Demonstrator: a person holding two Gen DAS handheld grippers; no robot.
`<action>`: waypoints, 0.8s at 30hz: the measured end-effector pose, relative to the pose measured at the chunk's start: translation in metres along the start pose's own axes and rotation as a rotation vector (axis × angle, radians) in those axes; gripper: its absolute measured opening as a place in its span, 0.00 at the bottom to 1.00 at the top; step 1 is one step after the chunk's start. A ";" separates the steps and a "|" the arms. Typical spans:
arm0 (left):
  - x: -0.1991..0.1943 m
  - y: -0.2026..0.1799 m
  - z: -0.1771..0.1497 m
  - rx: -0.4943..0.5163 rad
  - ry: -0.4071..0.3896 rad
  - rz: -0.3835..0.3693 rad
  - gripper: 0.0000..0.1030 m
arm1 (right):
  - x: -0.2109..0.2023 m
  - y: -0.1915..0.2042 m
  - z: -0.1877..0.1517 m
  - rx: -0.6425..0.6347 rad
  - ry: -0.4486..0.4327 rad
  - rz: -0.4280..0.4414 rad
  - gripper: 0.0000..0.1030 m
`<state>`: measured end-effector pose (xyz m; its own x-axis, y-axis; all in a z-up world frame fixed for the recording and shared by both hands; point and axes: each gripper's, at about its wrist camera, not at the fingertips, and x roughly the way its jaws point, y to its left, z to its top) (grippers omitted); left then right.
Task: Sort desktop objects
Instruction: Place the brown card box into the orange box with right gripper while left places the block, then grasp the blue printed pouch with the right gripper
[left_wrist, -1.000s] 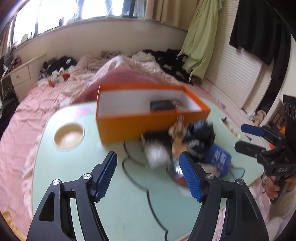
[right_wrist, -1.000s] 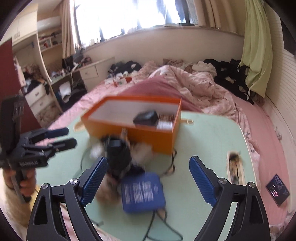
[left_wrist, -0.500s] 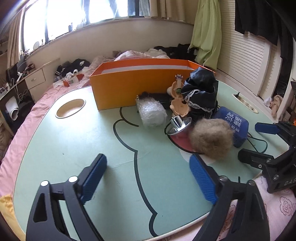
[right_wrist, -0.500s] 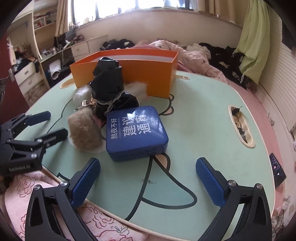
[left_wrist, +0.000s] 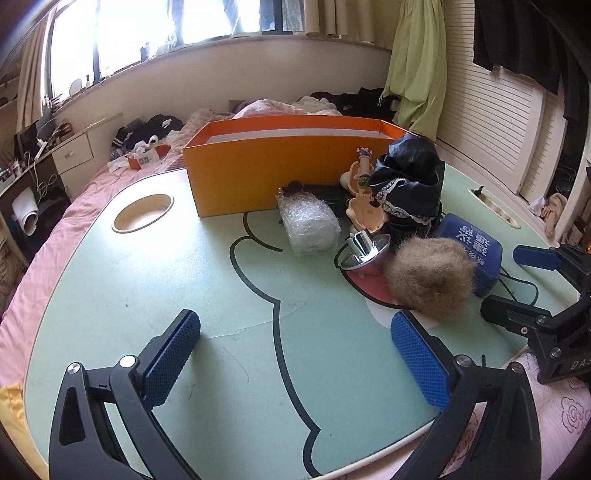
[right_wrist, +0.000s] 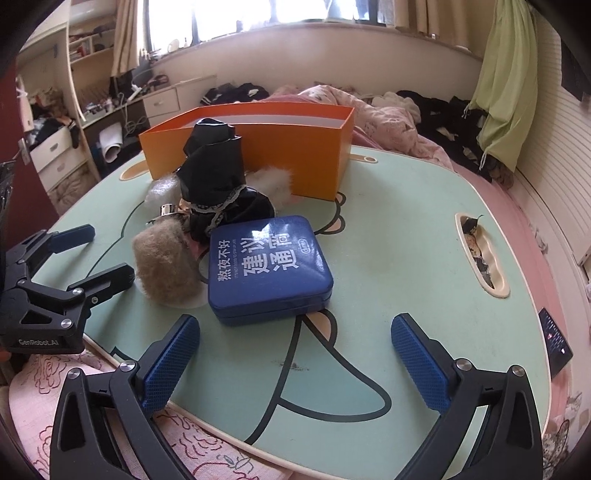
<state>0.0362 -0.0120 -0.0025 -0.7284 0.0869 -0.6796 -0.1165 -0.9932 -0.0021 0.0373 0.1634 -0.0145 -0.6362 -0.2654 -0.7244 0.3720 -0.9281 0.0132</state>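
An orange open box (left_wrist: 280, 162) stands at the far side of the mint-green table (left_wrist: 147, 295). In front of it lie a bubble-wrap bundle (left_wrist: 310, 225), a silver funnel (left_wrist: 365, 249), a doll part (left_wrist: 362, 192), a black lace-trimmed garment (right_wrist: 218, 173), a brown fur ball (right_wrist: 162, 266) and a blue tin (right_wrist: 269, 266). My left gripper (left_wrist: 295, 328) hovers over bare tabletop, its jaws opening with nothing between them. My right gripper (right_wrist: 295, 328) is open just short of the blue tin, which lies ahead of its fingers, untouched.
A round cup hole (left_wrist: 143, 212) is cut into the table's left side and a long slot (right_wrist: 480, 258) into its right. A dark cable runs under the tin. A pink bed surrounds the table, with a phone (right_wrist: 556, 341) on it.
Both grippers have come down closer to the table and their jaws have spread wider. The views, blurred a second ago, are now steady.
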 end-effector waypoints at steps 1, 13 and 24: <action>0.000 0.000 0.000 0.000 0.000 0.000 1.00 | 0.000 0.000 0.000 0.000 -0.001 -0.001 1.00; -0.001 -0.001 -0.001 -0.002 0.001 0.004 1.00 | 0.000 -0.003 0.002 0.002 -0.005 -0.004 1.00; -0.004 -0.002 -0.005 -0.020 -0.012 0.028 1.00 | 0.001 -0.007 0.005 0.000 0.000 0.000 1.00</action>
<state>0.0427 -0.0106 -0.0029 -0.7392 0.0600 -0.6708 -0.0829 -0.9966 0.0021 0.0305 0.1682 -0.0117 -0.6363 -0.2651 -0.7245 0.3720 -0.9282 0.0129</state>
